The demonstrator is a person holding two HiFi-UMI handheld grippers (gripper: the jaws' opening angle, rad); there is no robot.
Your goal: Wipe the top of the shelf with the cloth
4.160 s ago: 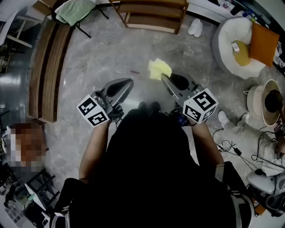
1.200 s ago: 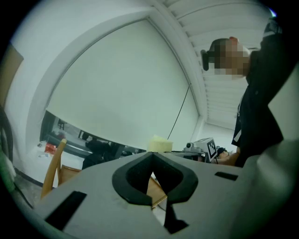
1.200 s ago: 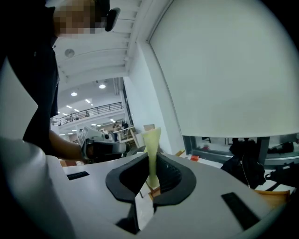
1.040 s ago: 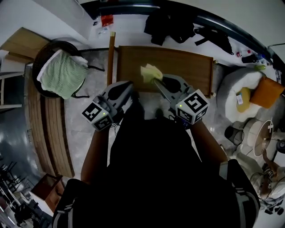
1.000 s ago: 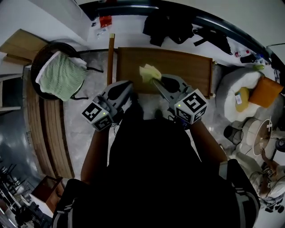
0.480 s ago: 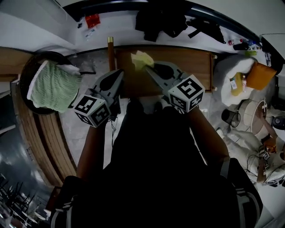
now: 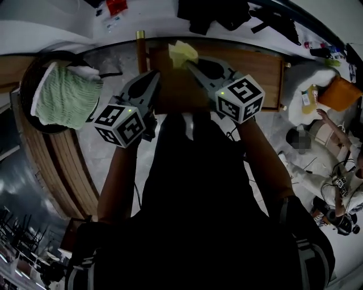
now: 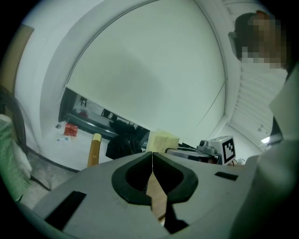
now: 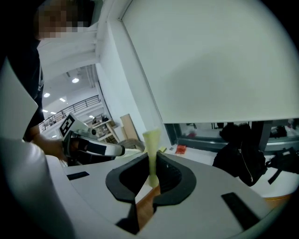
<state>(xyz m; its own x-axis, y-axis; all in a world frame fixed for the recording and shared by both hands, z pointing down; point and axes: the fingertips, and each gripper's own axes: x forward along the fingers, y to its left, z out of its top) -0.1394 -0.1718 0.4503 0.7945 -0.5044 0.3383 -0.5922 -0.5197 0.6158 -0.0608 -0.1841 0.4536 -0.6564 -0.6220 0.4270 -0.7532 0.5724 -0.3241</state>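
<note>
The wooden shelf's brown top (image 7: 258, 71) lies just ahead of me in the head view. My right gripper (image 7: 187, 63) is shut on a yellow cloth (image 7: 182, 52), which hangs over the top's left part. In the right gripper view the cloth (image 9: 152, 154) stands pinched between the jaws, with wood showing below. My left gripper (image 7: 156, 75) is shut and holds nothing, at the shelf's left front edge. In the left gripper view its jaws (image 8: 152, 161) meet, and the cloth (image 8: 162, 140) and the right gripper's marker cube (image 8: 223, 148) show beyond.
A round dark chair with a green towel (image 7: 67, 97) stands left of the shelf. A wooden post (image 7: 140, 50) rises at the shelf's left end. Dark bags (image 7: 222, 14) lie behind it by the wall. A white seat with an orange cushion (image 7: 336, 90) is at the right.
I have walked from the open floor up to the shelf. In the last second both grippers moved forward, the cloth now over the shelf top's left part. The jaws stay shut.
</note>
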